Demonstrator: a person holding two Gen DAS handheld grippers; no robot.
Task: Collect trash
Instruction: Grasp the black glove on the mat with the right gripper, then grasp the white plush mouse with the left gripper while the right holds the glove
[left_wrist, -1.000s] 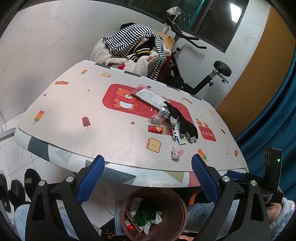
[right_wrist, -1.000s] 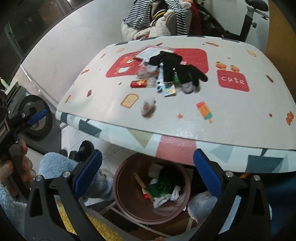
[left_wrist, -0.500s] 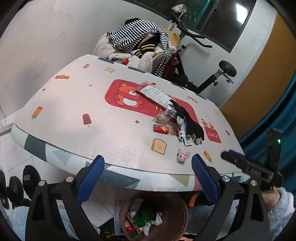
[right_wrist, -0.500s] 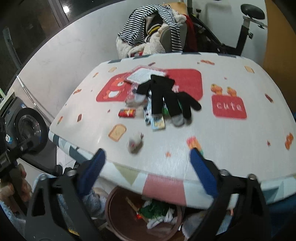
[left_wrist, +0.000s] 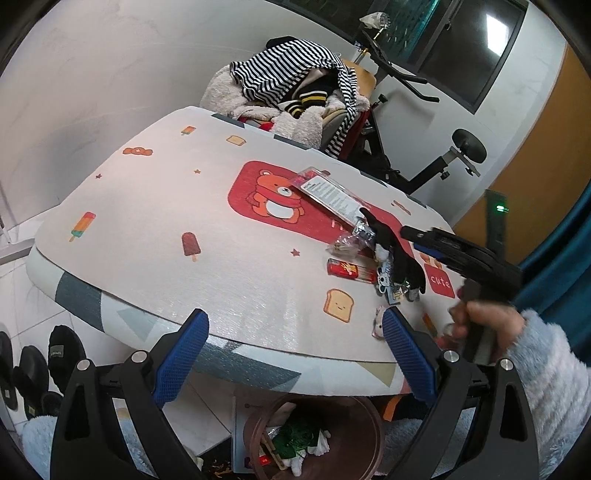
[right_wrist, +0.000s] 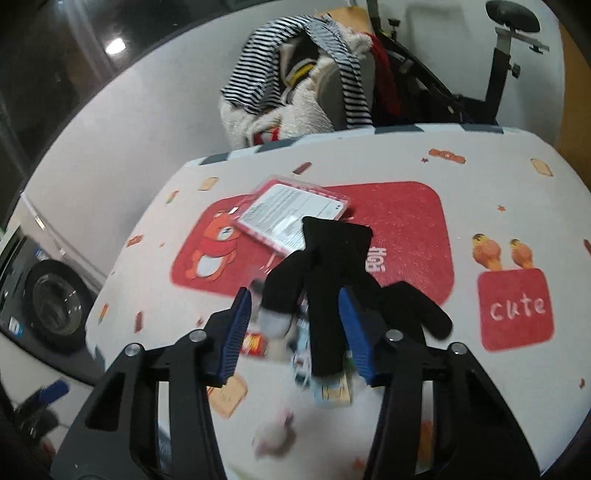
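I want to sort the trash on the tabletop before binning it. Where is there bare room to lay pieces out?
The left half of the table is bare, from the bear print out to the edge. It is crowded on the right, where the black glove, red wrapper and plastic package cluster.

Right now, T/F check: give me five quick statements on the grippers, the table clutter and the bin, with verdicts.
1. The left gripper is open and holds nothing. True.
2. The right gripper is over the black gloves pile. True.
3. The trash bin stands on the table. False: it sits on the floor below the table's near edge.
4. The bin has nothing in it. False: green and white scraps show inside.
5. The red snack packet lies beside the gloves, on the table. True.
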